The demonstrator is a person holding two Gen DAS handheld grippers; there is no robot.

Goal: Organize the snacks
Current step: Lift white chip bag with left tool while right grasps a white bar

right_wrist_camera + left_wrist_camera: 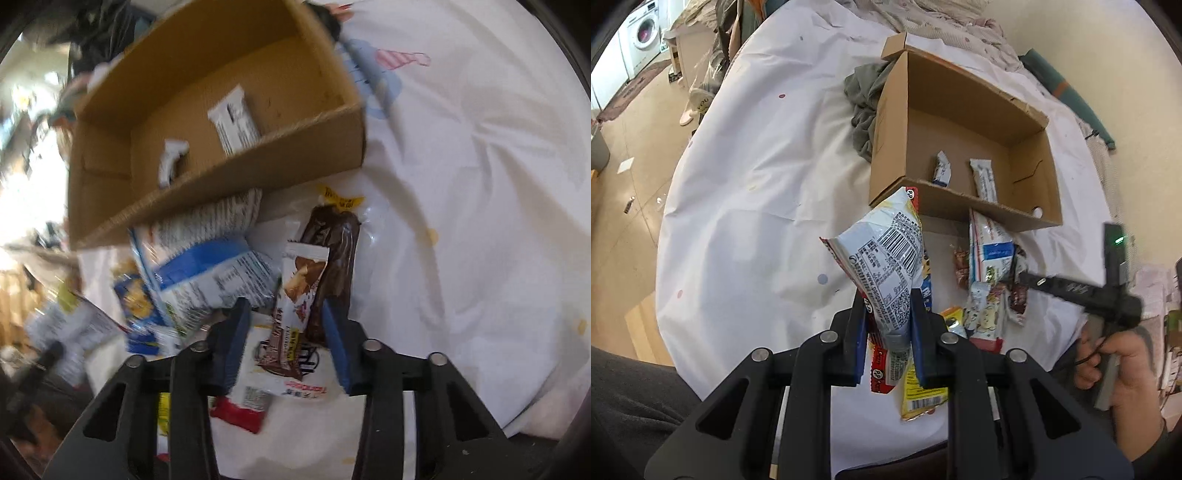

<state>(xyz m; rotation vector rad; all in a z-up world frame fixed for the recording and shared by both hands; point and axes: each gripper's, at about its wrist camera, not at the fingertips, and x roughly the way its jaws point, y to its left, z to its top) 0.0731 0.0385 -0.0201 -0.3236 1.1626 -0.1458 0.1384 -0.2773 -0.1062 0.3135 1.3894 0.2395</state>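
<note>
My left gripper is shut on a white and red snack bag and holds it up above the white sheet, short of the cardboard box. The box holds two small white snack packets. My right gripper is open, its blue pads on either side of a brown and white snack bar that lies in a pile of snacks. In the left wrist view the right gripper reaches into that pile. A dark chocolate packet lies beside the bar.
The box sits on a bed with a white sheet. A grey cloth lies behind the box. A blue and white bag leans at the box front. A yellow packet lies under my left gripper. Floor and a washing machine are far left.
</note>
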